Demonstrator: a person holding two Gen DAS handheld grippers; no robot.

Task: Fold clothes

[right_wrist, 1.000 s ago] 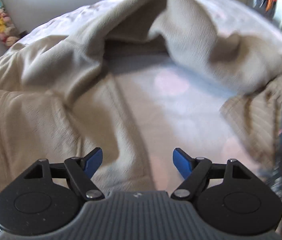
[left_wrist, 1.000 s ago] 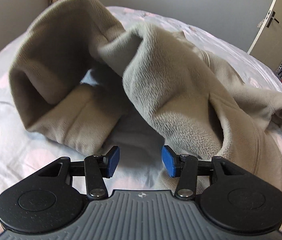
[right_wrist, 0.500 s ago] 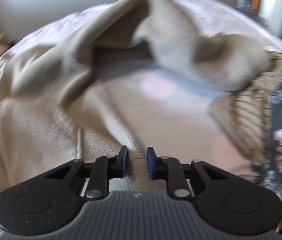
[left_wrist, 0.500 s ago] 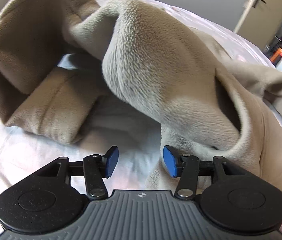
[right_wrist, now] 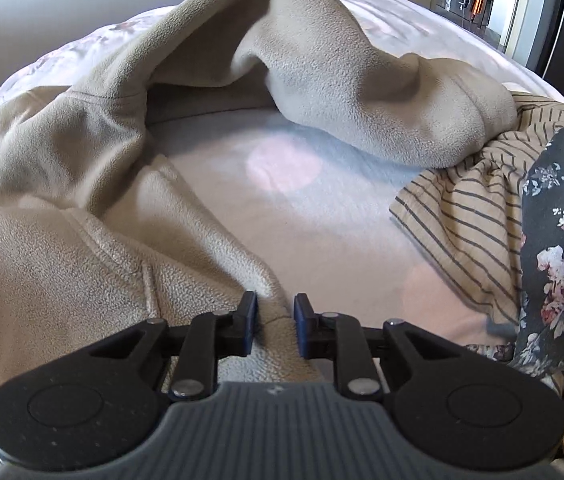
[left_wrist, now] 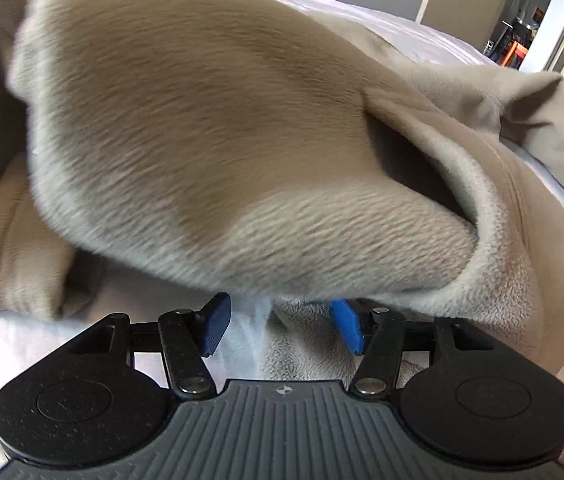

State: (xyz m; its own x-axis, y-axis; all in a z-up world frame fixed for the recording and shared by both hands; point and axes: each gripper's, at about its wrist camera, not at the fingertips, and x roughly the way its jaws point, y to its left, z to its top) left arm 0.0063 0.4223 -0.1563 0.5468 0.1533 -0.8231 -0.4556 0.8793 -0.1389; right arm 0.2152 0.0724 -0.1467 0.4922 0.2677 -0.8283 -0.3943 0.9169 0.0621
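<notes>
A bed with a pale sheet printed with pink dots (right_wrist: pixel 322 216) fills both views, a grey wall and an open doorway behind it. A beige fleece sweatshirt (right_wrist: pixel 61 264) lies rumpled across the bed.

The right gripper (right_wrist: pixel 275 326) has its jaws drawn close and clamped on a ridge of the sweatshirt's edge, which bulges up between the blue pads. The left gripper (left_wrist: pixel 282 330) has its jaws about half apart and has just been widening them; a fleece fold (left_wrist: pixel 217 140) hangs over the tips and fleece lies between the pads, but they do not pinch it.

In the right view one sleeve arches up from the body and drops towards the right, its cuff end resting on a tan striped garment (right_wrist: pixel 470 224). Only that view shows this garment and a dark floral fabric (right_wrist: pixel 562 240) beside it. The left view is blurred and almost wholly fleece.
</notes>
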